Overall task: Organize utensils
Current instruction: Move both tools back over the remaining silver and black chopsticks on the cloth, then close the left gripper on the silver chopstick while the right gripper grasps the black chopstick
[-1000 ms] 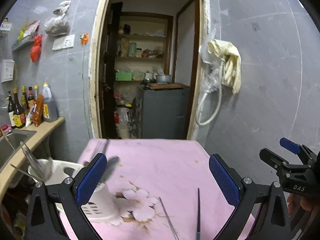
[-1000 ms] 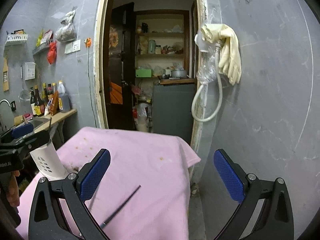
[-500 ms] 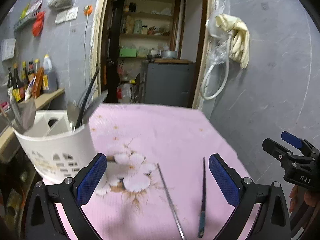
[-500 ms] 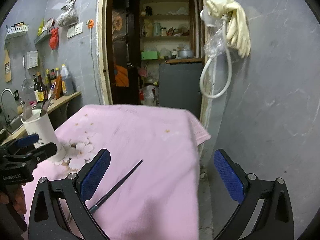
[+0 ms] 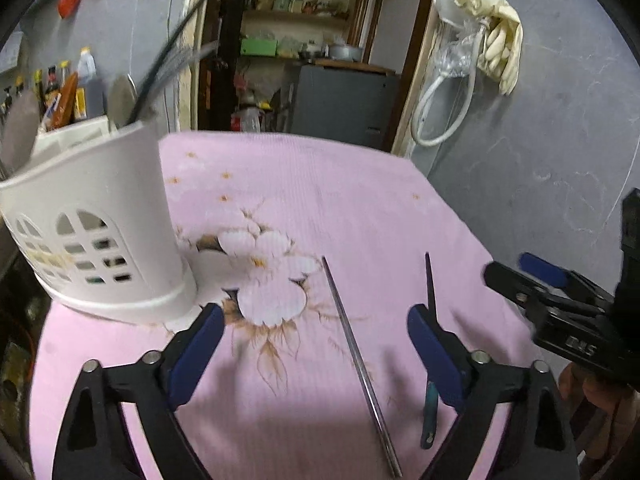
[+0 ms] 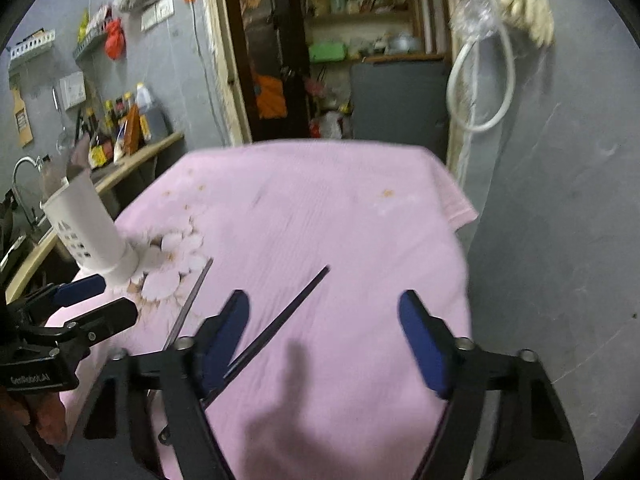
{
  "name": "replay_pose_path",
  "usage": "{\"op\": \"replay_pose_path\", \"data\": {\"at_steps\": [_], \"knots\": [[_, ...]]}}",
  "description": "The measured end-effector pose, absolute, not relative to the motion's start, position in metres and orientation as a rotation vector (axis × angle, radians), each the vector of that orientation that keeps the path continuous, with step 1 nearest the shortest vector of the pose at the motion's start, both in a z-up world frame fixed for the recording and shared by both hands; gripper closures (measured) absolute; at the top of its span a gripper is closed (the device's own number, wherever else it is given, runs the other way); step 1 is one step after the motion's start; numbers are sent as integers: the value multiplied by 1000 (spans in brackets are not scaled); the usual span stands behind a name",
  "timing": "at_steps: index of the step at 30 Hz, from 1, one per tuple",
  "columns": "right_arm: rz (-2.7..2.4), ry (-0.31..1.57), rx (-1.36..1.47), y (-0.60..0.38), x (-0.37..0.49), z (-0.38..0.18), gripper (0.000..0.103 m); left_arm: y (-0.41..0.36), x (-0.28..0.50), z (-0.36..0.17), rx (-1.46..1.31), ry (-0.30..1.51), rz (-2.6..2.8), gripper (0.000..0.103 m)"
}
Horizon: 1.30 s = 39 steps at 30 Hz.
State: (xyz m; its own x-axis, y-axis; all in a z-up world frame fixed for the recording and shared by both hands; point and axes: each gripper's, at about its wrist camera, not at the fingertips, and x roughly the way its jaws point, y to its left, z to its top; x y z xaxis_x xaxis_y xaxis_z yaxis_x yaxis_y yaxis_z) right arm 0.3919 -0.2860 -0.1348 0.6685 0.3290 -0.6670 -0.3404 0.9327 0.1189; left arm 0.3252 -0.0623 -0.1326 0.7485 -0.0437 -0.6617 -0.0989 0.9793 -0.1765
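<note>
A pink cloth (image 5: 360, 200) with a white flower print covers the table and fills most of both views; its far right corner hangs over the edge beside the grey wall (image 6: 560, 200). Behind the table an open doorway (image 5: 300, 40) shows shelves and a grey cabinet, and a pair of pale rubber gloves (image 5: 496, 52) hangs on the wall to its right with a white hose looped below.

A white plastic holder (image 5: 100, 240) with cut-out slots stands upright on the left part of the cloth, touching the flower print. Spoons and dark thin handles stick out of its top, blurred.

The left gripper (image 5: 316, 344) hovers low over the near part of the cloth, its blue-padded fingers (image 5: 196, 352) spread wide with nothing between them. The right gripper (image 6: 324, 336) is likewise spread wide and empty above the cloth, to the right of the left one.

Two loose sticks lie flat on the cloth, near each other but apart. The metal chopstick (image 5: 360, 364) lies between the left gripper's fingers, running from the flower print toward the camera. The dark chopstick (image 5: 430, 288) lies just right of it, passing behind the left gripper's right finger; in the right wrist view it (image 6: 288, 312) runs diagonally beside that gripper's left finger.
</note>
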Motion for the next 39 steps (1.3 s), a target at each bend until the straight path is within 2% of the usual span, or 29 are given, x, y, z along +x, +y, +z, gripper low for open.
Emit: {"op": "replay_pose_path", "data": {"at_steps": [3, 9, 12, 17, 27, 34, 37, 39], "knots": [[402, 799, -28, -276, 398, -145, 52, -62, 328, -141, -219, 758, 9, 24], [445, 893, -37, -259, 408, -159, 62, -58, 332, -154, -261, 812, -36, 42], [453, 916, -37, -253, 412, -163, 63, -58, 335, -158, -276, 832, -57, 47], [445, 954, -68, -240, 418, -167, 67, -60, 339, -164, -276, 857, -77, 52], [428, 1031, -214, -229, 407, -161, 86, -68, 345, -162, -203, 889, -88, 55], [419, 1105, -146, -246, 410, -161, 89, -96, 360, -160, 43, 957, -79, 63], [403, 1116, -147, -242, 413, -163, 89, -94, 363, -159, 27, 973, -87, 68], [387, 1112, -145, -240, 413, -164, 89, -92, 363, -158, 23, 975, -86, 75]]}}
